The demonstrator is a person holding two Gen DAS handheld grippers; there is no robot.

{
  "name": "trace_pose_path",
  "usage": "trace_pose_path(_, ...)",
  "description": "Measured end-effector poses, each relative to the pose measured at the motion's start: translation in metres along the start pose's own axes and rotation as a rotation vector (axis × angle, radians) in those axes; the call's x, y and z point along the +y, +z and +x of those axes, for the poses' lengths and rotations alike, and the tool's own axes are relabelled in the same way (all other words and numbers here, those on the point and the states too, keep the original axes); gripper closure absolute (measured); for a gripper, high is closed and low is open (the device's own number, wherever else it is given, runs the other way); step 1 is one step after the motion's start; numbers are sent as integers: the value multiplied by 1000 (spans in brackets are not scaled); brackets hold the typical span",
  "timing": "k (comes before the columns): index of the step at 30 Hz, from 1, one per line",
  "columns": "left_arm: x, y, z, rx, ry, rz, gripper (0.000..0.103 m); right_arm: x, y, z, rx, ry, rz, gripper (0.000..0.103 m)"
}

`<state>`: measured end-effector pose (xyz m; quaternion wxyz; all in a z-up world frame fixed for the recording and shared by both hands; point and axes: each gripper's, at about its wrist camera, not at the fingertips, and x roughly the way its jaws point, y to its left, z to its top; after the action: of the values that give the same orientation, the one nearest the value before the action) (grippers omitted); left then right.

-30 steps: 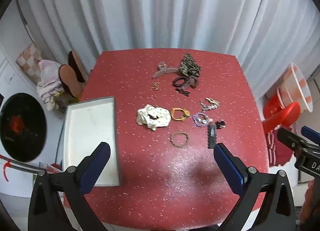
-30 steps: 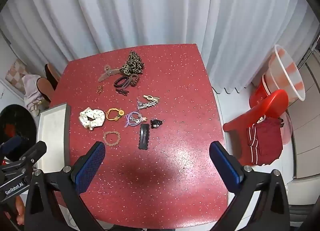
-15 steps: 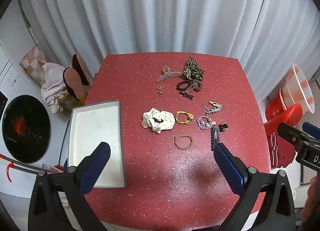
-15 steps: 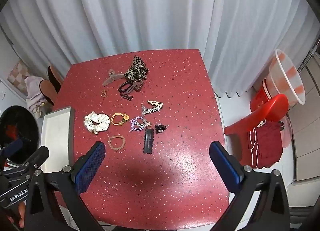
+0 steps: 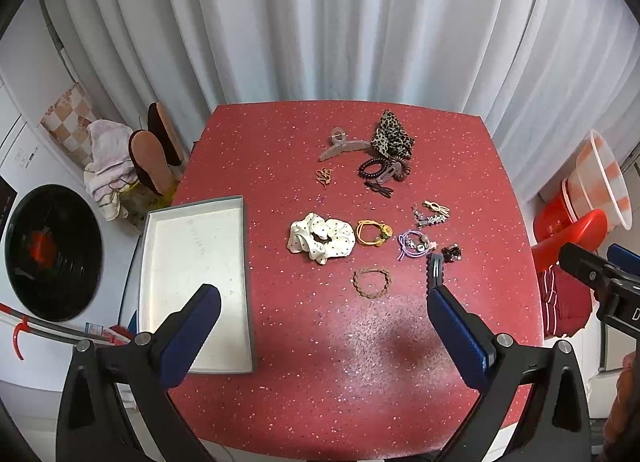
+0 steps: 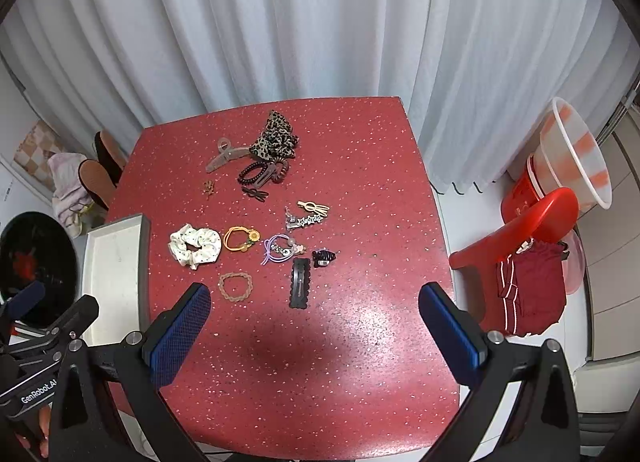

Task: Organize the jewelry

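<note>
Left tool: the left tool (image 5: 320,304) hangs above the near part of the desk with its blue pads spread wide and nothing between them; released
Right tool: the right tool (image 6: 314,302) hangs above the near edge too, pads just as wide apart and holding nothing; released
Desk: a red speckled desk (image 5: 320,362) against white curtains; its near half is bare apart from the tray
Tray: a shallow white tray (image 5: 192,262) lies along the left edge, reaching toward the near left corner; nothing in it
Middle row: a white dotted scrunchie (image 5: 320,237) sits at the centre; just to its right an orange hair tie (image 5: 373,232); then a purple beaded hair tie (image 5: 414,243); then a small black claw clip (image 5: 452,252) toward the right edge
Nearer row: a brown braided band (image 5: 372,282) lies on the near side of the orange tie, apart from it; a black scalloped clip (image 6: 300,283) lies lengthwise on the near side of the purple tie
Right of centre: a star-studded clip (image 6: 304,220) and a gold clip (image 6: 313,206) lie close together
Far edge: a leopard-print scrunchie (image 5: 392,136) sits nearest the curtains; a translucent claw clip (image 5: 342,146) just left of it; a black coil tie (image 5: 374,168) and a dark bow clip (image 5: 379,189) on its near side; a small bronze clip (image 5: 324,177) lies alone further left
</note>
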<state>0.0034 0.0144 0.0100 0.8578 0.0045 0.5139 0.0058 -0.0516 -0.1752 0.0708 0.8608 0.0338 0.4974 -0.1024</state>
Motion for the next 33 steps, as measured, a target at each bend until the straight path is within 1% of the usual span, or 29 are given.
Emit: trace_pose_path(33, 9, -7, -1, 7, -3, -19, 0, 5, -8, 0, 5, 6, -2, 0)
